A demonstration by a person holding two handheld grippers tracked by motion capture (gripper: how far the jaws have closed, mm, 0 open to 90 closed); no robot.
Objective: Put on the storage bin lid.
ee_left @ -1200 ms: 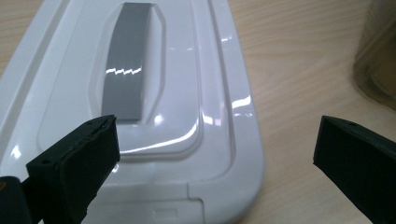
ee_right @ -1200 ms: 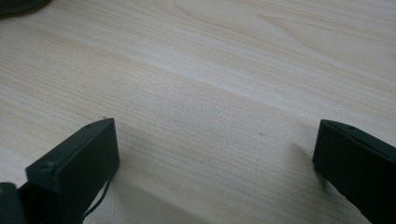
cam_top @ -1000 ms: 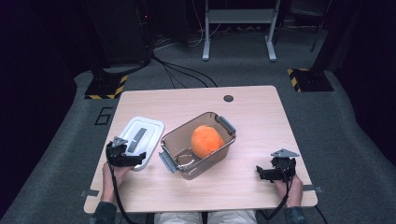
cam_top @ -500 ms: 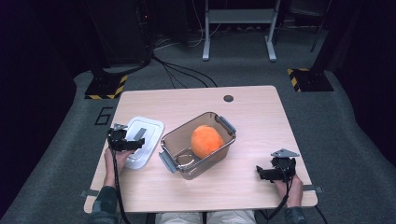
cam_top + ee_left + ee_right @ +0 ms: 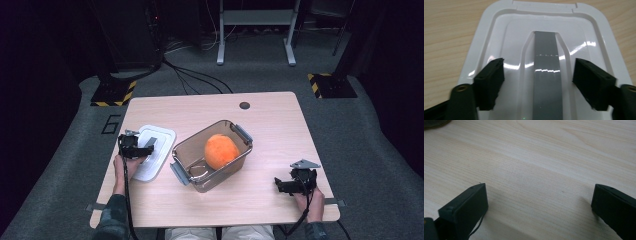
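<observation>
L tool (image 5: 537, 82) spread wide, straddling white lid (image 5: 506, 37) w/ grey strip (image 5: 547, 75) directly under it on counter (image 5: 270, 125). R tool (image 5: 536, 212) released, idle. Risk: glossy lid may slip or skid if jaws close off-centre

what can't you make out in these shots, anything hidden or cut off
- Lid, left gripper view: near end cut off by the bottom edge and the jaws.
- Metal thing in the box, high view: too small, part behind the orange ball.
- Left gripper, high view: jaw gap too small.
- Right gripper: bare wood between its jaws.
</observation>
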